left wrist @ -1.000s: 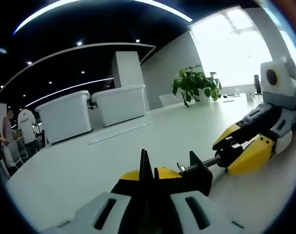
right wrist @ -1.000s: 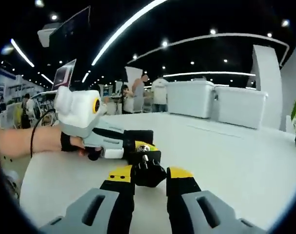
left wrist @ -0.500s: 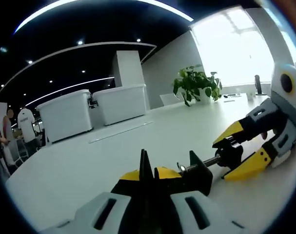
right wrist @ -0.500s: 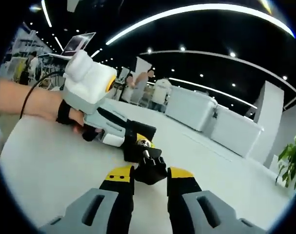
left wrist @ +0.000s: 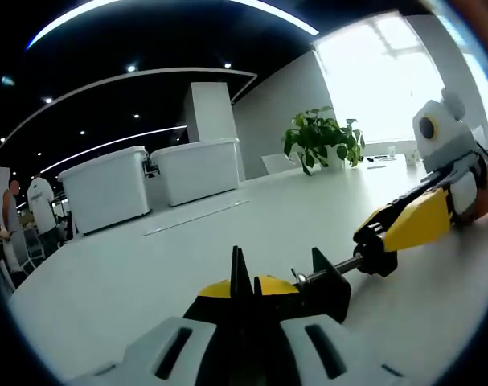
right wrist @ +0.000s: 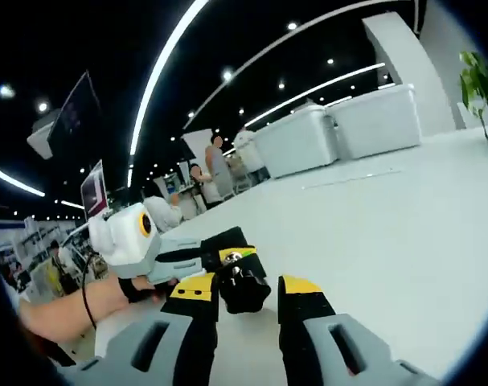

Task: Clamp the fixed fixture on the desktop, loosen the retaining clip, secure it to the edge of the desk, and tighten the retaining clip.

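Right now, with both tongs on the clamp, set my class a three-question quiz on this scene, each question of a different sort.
1. True or false: the left tongs are shut on the clamp body.
2. What do the right tongs hold? A) the black knob B) the potted plant C) a white bin
3. Fill in: the clamp rests on the white ____.

Key: 1 true; 2 A; 3 desk.

Window (left wrist: 388, 72) glare, dark ceiling, fisheye-warped edges.
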Motion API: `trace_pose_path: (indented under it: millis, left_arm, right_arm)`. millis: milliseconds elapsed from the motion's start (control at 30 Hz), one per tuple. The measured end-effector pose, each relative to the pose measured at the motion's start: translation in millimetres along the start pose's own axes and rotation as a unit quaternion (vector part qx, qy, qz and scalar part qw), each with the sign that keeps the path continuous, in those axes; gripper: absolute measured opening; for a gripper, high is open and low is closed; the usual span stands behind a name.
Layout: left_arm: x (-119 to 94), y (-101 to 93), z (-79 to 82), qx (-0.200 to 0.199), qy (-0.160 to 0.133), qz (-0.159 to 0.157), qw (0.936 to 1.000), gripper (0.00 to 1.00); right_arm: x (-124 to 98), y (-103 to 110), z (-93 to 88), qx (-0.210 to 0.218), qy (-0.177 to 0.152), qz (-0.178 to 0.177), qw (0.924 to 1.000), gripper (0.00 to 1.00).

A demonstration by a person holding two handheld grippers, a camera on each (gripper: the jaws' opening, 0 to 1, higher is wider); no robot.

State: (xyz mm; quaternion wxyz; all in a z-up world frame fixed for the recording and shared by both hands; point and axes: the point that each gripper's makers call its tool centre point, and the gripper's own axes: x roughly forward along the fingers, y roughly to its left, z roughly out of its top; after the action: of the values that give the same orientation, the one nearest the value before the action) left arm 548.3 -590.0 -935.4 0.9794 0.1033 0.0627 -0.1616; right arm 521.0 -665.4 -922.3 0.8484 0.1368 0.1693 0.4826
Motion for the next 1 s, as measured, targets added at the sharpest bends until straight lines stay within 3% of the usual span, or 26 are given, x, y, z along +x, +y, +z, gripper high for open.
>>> trace_pose_path:
  millis: [100,267,400,500,700,767,867,1000]
  left_arm:
    - [-0.1,-0.1,0.0,0.000,0.000,0.000,1.0000,0.07]
    - [-0.4,-0.4,-0.1,0.000,0.000,0.000,1.0000,0.07]
    - [-0.5,-0.5,-0.3,0.001,0.000,-0.001,1.0000,0.07]
    - [-0.4,0.5,-0.5,0.000,0.001,0.000,1.0000,0.07]
    - [-0.4,0.1,-0.9,-0.006,0.002,-0.001,1.0000,0.07]
    - [-0.2,0.4,-0.9,-0.006,0.003,0.000,1.0000,0.07]
    - [0.2,0.7,-0.9,-0.006,0.003,0.000,1.0000,0.07]
    - [0.3,1.0,-1.1,-0.007,0.003,0.001,1.0000,0.07]
  right_arm:
    - [2.3,-0.9,-4.5,0.048,0.018,0.012,0.9986,0.29]
    - [7.6,-1.5,-7.9,0.085,0.033,0.018,0.9957,0.30]
    - [11.5,6.4,-15.5,0.142,0.058,0.037,0.9875,0.25]
    - [13.3,-0.4,-10.7,0.129,0.047,0.033,0.9900,0.25]
    - [11.0,5.9,-8.8,0.013,0.026,0.027,0.9992,0.25]
    - [10.1,9.5,-8.0,-0.051,0.016,0.020,0.9984,0.25]
    - [9.6,13.3,-6.4,-0.144,0.001,0.007,0.9896,0.25]
    - [9.1,19.7,-6.6,-0.272,-0.007,-0.021,0.9621,0.25]
